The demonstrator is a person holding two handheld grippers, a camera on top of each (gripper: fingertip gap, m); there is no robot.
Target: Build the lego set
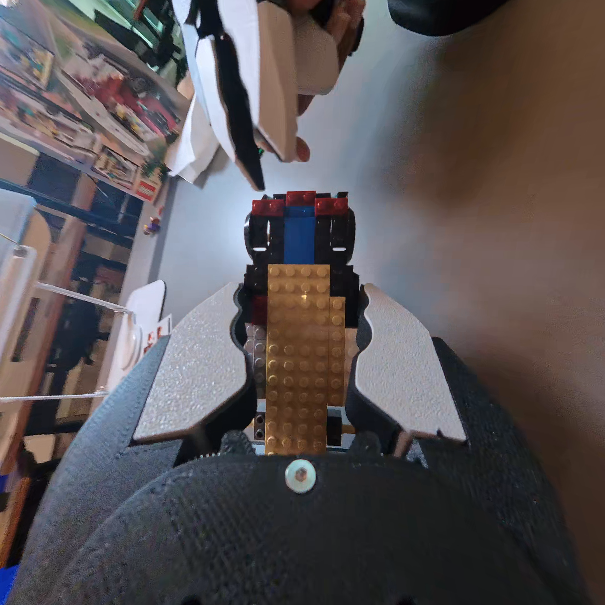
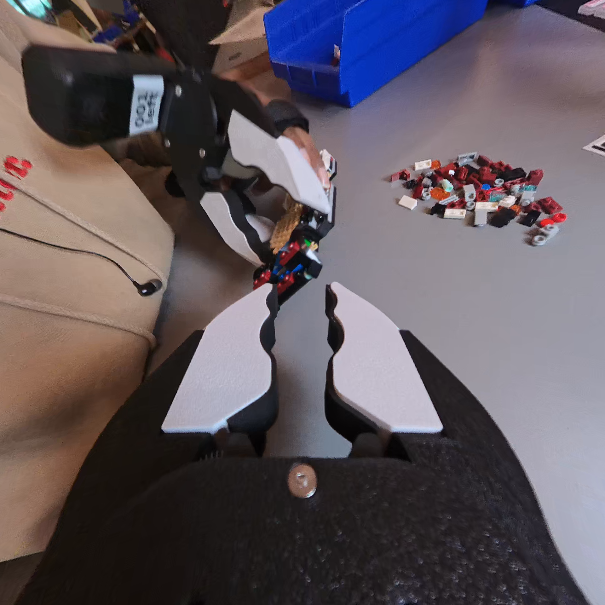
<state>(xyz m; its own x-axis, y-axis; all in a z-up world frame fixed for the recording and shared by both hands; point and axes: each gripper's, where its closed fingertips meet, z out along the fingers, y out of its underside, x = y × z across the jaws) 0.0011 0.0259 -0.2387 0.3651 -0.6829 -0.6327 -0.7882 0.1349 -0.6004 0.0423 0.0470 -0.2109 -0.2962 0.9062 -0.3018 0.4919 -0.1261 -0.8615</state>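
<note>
My left gripper (image 1: 301,288) is shut on a brick model (image 1: 304,343), its pads pressing the model's black sides. The model has a tan studded plate on top, a blue strip and dark red pieces at its far end. The right wrist view shows the same gripper (image 2: 294,235) holding the model (image 2: 294,258) above the grey table (image 2: 458,327). My right gripper (image 2: 299,286) is open with nothing between its pads. Its left fingertip (image 2: 268,291) is right by the model's red and black end. In the left wrist view the right gripper (image 1: 275,170) hangs just beyond that end, held by a hand.
A pile of loose small bricks (image 2: 481,196), mostly dark red, black and white, lies on the table to the right. A blue bin (image 2: 376,49) stands behind it. A person's beige garment (image 2: 65,229) with an earbud wire fills the left. Picture boxes (image 1: 82,98) stand far left.
</note>
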